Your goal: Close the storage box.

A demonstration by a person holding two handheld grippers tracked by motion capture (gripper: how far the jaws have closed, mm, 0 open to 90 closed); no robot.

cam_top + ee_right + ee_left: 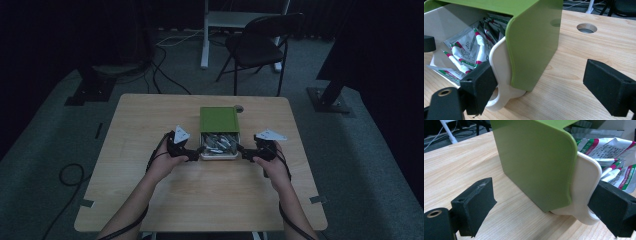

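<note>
The left gripper (192, 150) has its jaws wide apart, one pad against the white drawer (584, 185) of the green box (219, 119), which sits between both grippers on the bench (150, 120). The right gripper (245, 151) is spread too, one jaw touching the drawer's other corner; foil sachets (469, 52) lie inside.

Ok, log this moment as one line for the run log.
left tool: open, at drawer's left side | right tool: open, at its right side | white drawer: partly out of green box | sachets: inside
</note>
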